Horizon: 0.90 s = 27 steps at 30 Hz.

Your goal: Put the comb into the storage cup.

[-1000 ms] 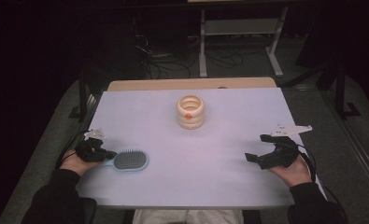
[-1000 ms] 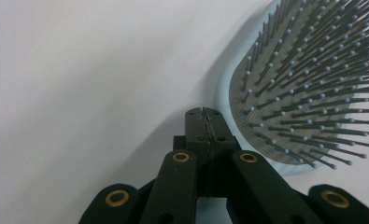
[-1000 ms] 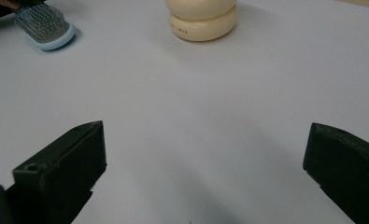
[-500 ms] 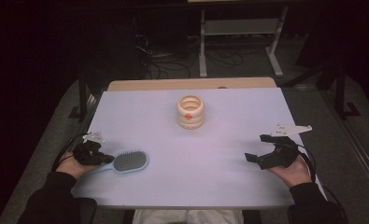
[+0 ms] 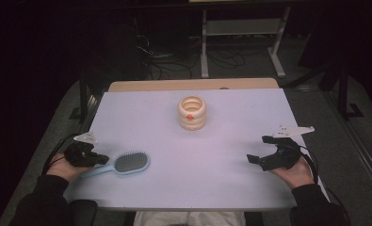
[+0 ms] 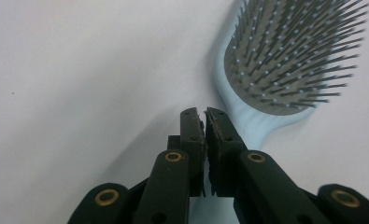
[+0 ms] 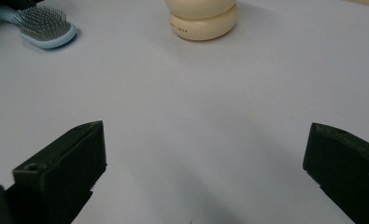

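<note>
Your left claw (image 6: 204,116) is pinched together, empty, just beside the pale blue plastic hairbrush's (image 6: 285,70) handle, bristles up at two o'clock. Your right claw (image 7: 205,158) gapes wide, with the cream ringed holder (image 7: 202,18) at twelve.

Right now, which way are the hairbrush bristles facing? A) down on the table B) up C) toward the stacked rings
B: in the left gripper view the hairbrush lies flat on the table with its bristles pointing up.
</note>
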{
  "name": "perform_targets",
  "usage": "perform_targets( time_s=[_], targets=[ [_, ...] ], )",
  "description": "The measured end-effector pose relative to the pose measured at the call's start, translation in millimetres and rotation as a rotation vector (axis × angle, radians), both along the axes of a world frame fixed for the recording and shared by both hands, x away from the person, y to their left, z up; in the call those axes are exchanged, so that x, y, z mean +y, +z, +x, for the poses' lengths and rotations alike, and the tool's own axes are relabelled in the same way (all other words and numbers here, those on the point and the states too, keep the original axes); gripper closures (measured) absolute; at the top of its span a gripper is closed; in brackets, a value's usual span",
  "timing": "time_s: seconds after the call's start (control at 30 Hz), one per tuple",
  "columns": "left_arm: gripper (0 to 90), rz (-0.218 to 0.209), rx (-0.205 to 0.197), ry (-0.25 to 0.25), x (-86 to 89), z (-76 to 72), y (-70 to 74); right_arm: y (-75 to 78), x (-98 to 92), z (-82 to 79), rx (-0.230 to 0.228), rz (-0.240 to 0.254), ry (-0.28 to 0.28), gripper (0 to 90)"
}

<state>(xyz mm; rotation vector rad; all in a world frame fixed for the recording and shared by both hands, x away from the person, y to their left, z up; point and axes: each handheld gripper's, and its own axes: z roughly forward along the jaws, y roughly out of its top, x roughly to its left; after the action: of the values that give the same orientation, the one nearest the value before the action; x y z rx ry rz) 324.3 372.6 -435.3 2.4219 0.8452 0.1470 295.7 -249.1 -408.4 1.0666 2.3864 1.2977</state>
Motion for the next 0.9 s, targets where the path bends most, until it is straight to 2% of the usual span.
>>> perform_targets(
  time_s=[0.1, 0.13, 0.2, 0.3, 0.33, 0.37, 0.5, 0.6, 0.67, 0.73, 0.9],
  targets=[
    [82.5, -0.007, -0.007, -0.003, 2.1, -1.9, 2.3, -0.1, 0.1, 0.1, -0.001, 0.000, 0.001, 0.0],
    [81.2, 0.000, -0.026, -0.004, 3.7, -3.9, 4.3, -0.1, 0.1, 0.1, 0.000, 0.000, 0.000, 0.0],
    [77.5, -0.012, -0.037, -0.010, 5.5, -5.9, 6.1, -0.1, 0.1, 0.0, -0.001, 0.000, 0.001, 0.0],
    [68.1, -0.020, -0.048, -0.015, 7.0, -8.0, 8.1, -0.2, 0.3, 0.1, -0.001, -0.001, 0.002, 0.0],
    [68.1, -0.020, -0.048, -0.015, 7.0, -8.0, 8.1, -0.3, 0.4, 0.1, 0.000, -0.001, 0.002, 0.0],
    [62.1, -0.024, -0.054, -0.027, 8.0, -10.2, 9.9, -0.5, 0.4, 0.3, 0.001, -0.002, 0.002, 0.0],
    [58.2, -0.039, -0.041, -0.047, 7.3, -11.6, 10.7, -0.5, 0.4, 0.3, 0.001, -0.001, 0.002, 0.0],
    [47.7, -0.043, -0.033, -0.085, 3.1, -12.7, 10.9, -0.6, 0.6, 0.4, 0.002, -0.002, 0.003, 0.0],
    [43.4, -0.038, -0.018, -0.095, 0.3, -12.1, 10.3, -0.5, 0.6, 0.3, 0.003, -0.001, 0.003, 0.0],
    [39.0, -0.019, -0.019, -0.104, -2.3, -11.2, 9.1, -0.6, 0.5, 0.4, 0.003, 0.000, 0.004, 0.0],
    [28.3, 0.025, 0.000, -0.096, -7.2, -8.0, 2.7, -0.9, 0.2, 0.6, 0.006, 0.000, 0.003, 0.0]
  ],
)
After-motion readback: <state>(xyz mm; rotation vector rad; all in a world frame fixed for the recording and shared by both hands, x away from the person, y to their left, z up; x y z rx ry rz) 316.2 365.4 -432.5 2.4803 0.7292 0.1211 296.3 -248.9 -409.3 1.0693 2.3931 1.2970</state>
